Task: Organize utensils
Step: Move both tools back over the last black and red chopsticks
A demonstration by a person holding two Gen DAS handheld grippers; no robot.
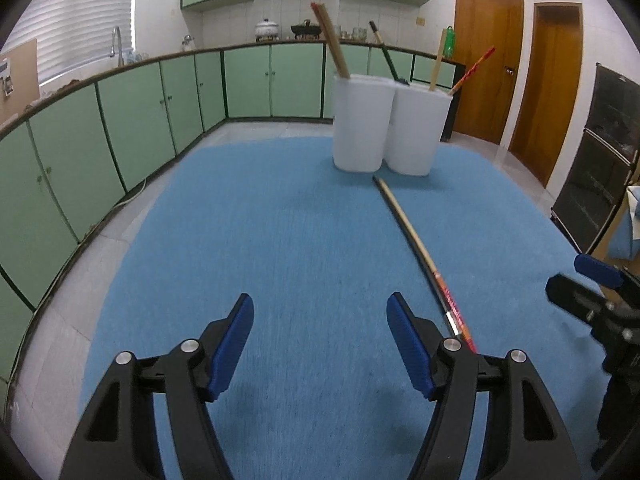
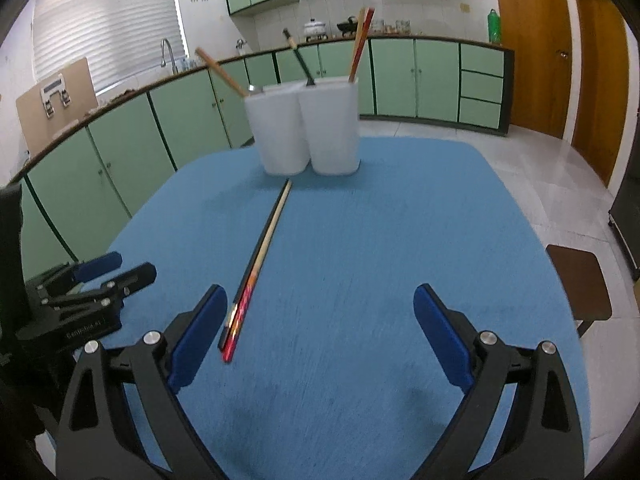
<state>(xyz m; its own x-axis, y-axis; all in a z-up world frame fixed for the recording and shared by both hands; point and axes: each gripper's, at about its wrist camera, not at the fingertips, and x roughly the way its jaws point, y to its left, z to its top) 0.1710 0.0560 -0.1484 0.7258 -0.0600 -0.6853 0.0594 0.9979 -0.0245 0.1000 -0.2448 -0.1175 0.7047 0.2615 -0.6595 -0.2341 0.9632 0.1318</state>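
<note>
A pair of long chopsticks (image 1: 416,244) with a red decorated end lies flat on the blue table mat (image 1: 280,220), pointing at two white holder cups (image 1: 360,124). The cups hold several upright utensils. My left gripper (image 1: 320,312) is open and empty, just left of the chopsticks' red end. In the right wrist view the chopsticks (image 2: 260,260) lie beside my left finger, and my right gripper (image 2: 320,304) is open and empty. The cups (image 2: 308,128) stand at the mat's far edge. The left gripper (image 2: 100,276) shows at the left.
Green kitchen cabinets (image 1: 140,120) run along the left and back. Wooden doors (image 1: 488,60) are at the right. A dark shelf unit (image 1: 600,152) stands right of the table. A brown stool (image 2: 580,284) sits by the table's right side.
</note>
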